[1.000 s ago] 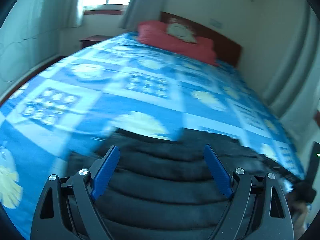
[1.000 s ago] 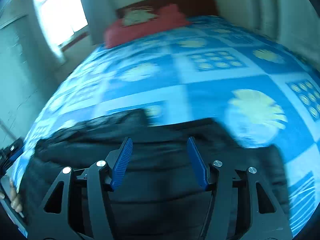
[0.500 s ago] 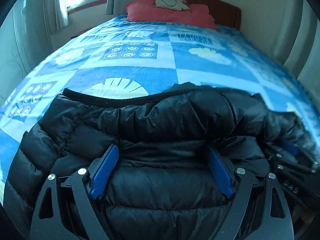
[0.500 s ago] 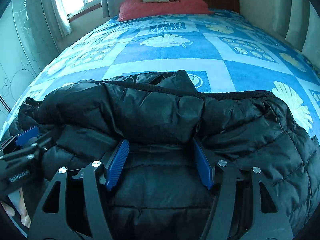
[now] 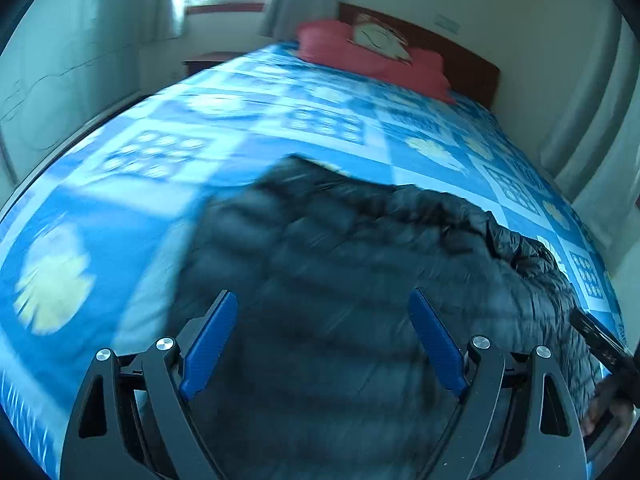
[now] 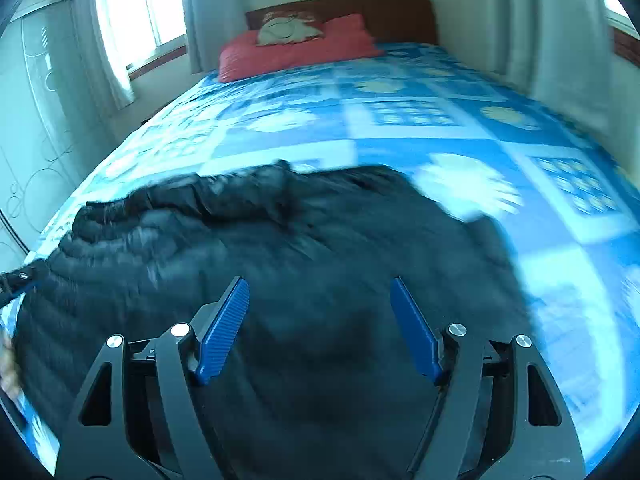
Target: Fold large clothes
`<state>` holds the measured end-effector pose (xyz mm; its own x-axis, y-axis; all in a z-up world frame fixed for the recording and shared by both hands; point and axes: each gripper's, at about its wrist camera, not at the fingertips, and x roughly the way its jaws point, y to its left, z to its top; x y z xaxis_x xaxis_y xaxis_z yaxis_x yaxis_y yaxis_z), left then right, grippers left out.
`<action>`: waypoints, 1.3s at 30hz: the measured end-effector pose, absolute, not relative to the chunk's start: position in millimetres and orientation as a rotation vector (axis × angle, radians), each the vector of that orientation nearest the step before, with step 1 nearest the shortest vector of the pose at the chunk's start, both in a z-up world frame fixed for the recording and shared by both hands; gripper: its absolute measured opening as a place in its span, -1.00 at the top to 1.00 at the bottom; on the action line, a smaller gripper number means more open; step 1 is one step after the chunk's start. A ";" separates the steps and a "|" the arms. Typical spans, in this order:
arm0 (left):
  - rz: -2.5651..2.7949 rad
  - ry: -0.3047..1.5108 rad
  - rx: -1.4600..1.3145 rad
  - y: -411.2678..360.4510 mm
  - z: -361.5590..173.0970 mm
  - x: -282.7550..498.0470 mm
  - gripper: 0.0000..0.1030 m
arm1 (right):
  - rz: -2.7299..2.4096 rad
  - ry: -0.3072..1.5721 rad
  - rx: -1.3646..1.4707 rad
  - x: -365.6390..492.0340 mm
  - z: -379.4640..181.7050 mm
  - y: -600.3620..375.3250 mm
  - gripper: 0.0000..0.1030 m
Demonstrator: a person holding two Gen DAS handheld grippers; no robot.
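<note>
jacket (image 5: 360, 280) flat on bed (image 5: 120, 208) | left gripper (image 5: 322, 300) spread | right gripper (image 6: 320, 284) spread

The right hand-held gripper (image 6: 320, 324), black-framed with blue ribbed fingers (image 6: 222, 328), hangs with its jaws spread wide above a black quilted puffer jacket (image 6: 280, 260), gripping nothing. The jacket lies spread on a bed covered by a blue patterned bedspread (image 6: 440, 120). A red pillow (image 6: 296, 50) rests against the dark wooden headboard (image 6: 396, 16).
</note>
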<state>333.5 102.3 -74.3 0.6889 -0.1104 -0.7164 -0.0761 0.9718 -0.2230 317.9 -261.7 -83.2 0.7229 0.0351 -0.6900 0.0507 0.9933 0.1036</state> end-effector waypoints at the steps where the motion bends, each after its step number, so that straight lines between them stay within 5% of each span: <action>1: -0.002 0.807 -0.259 113.3 -74.9 312.3 -0.68 | -0.024 0.761 0.130 300.2 -82.5 -272.5 -0.43; 11: 0.070 0.834 -0.531 163.3 -118.8 190.3 -0.68 | -0.118 0.786 0.396 202.3 -113.4 -341.0 -0.46; 21: 0.037 0.819 -0.816 178.9 -144.6 205.7 -0.68 | -0.114 0.802 0.627 212.2 -139.2 -352.5 -0.55; 23: 0.064 0.790 -0.876 183.5 -147.7 208.0 -0.67 | -0.120 0.793 0.666 209.6 -146.1 -353.3 -0.40; 24: 0.079 0.780 -0.885 184.4 -148.1 208.7 -0.51 | -0.111 0.788 0.678 209.2 -148.0 -352.5 -0.25; 25: 0.085 0.786 -0.870 182.1 -148.4 212.9 -0.14 | -0.098 0.786 0.694 209.0 -149.8 -352.3 -0.03; 28: 0.061 0.805 -0.859 178.5 -149.4 218.9 0.30 | -0.050 0.755 0.772 204.4 -152.9 -354.5 0.37; 32: 0.059 0.795 -0.814 175.1 -137.2 211.8 0.47 | -0.021 0.721 0.788 192.1 -142.0 -352.4 0.58; 39: 0.048 0.789 -0.823 183.6 -127.6 173.5 0.52 | -0.022 0.709 0.743 143.4 -126.6 -340.7 0.59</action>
<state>173.5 183.6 -127.6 0.7200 -0.2526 -0.6463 -0.3292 0.6956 -0.6386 143.4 -340.7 -126.6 0.7699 0.2230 -0.5979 0.2590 0.7470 0.6123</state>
